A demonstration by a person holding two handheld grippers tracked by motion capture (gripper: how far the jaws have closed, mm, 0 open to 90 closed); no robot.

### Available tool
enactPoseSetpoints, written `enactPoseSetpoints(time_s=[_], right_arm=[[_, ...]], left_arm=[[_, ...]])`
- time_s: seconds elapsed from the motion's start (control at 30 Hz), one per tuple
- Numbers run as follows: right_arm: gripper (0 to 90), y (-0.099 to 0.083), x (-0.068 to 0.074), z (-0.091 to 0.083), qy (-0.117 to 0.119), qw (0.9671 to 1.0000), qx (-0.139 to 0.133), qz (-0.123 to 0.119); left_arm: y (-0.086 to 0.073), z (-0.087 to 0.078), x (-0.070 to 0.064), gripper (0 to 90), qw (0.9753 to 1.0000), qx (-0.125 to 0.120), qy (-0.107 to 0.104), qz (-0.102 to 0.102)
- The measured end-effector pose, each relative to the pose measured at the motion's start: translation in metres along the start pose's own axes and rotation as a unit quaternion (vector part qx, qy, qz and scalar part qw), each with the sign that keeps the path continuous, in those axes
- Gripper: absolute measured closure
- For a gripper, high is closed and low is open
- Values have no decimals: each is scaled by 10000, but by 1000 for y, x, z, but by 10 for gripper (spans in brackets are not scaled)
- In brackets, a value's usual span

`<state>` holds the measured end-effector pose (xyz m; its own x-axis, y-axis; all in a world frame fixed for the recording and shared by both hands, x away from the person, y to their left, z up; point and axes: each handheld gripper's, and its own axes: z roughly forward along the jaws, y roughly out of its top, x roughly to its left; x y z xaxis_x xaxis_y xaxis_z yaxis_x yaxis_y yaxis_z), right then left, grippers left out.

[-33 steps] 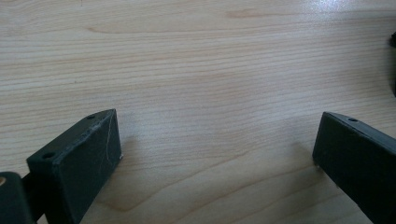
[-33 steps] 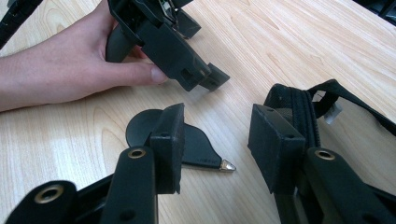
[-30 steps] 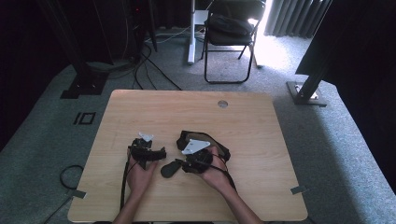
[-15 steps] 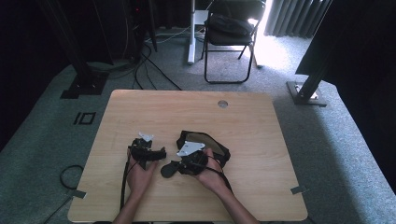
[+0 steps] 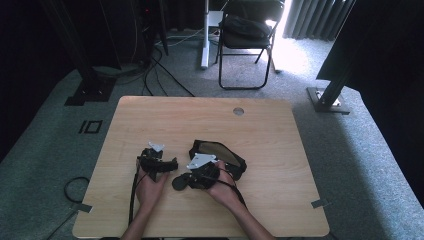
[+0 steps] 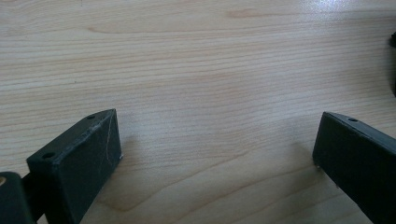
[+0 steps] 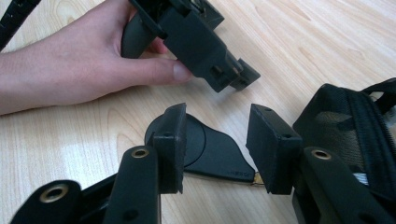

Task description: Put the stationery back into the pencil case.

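The work looks hardly begun: the flat black piece lies on the table, left of the black pouch, between the right gripper's open, empty jaws, ungrasped, while the left gripper is wide open, empty.

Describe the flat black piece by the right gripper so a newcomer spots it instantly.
On the light wooden table, find the black mesh pouch near the middle. Left of it, under the right gripper, lies a flat black teardrop-shaped piece: smooth and solid, unlike the netted pouch.
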<state>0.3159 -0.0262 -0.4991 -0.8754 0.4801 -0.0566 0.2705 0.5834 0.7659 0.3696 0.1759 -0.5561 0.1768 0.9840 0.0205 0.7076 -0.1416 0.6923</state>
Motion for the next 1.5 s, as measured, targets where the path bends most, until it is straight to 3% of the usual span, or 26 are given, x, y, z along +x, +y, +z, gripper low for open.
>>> enactPoseSetpoints(time_s=[0.27, 0.77, 0.93, 1.1, 1.5], right_arm=[[576, -3, 2, 8, 35, 10000, 71, 16], [495, -11, 11, 24, 372, 9989, 261, -88], [444, -13, 12, 29, 520, 9983, 222, -127], [383, -13, 13, 33, 510, 9984, 212, -119], [325, -13, 17, 42, 621, 9977, 142, -248]], left_arm=[[0, 0, 0, 13, 10000, 2, 0, 2], [0, 0, 0, 13, 10000, 3, -1, 2], [0, 0, 0, 13, 10000, -4, -2, 0], [0, 0, 0, 13, 10000, -2, 0, -3], [0, 0, 0, 13, 10000, -2, -2, -3]])
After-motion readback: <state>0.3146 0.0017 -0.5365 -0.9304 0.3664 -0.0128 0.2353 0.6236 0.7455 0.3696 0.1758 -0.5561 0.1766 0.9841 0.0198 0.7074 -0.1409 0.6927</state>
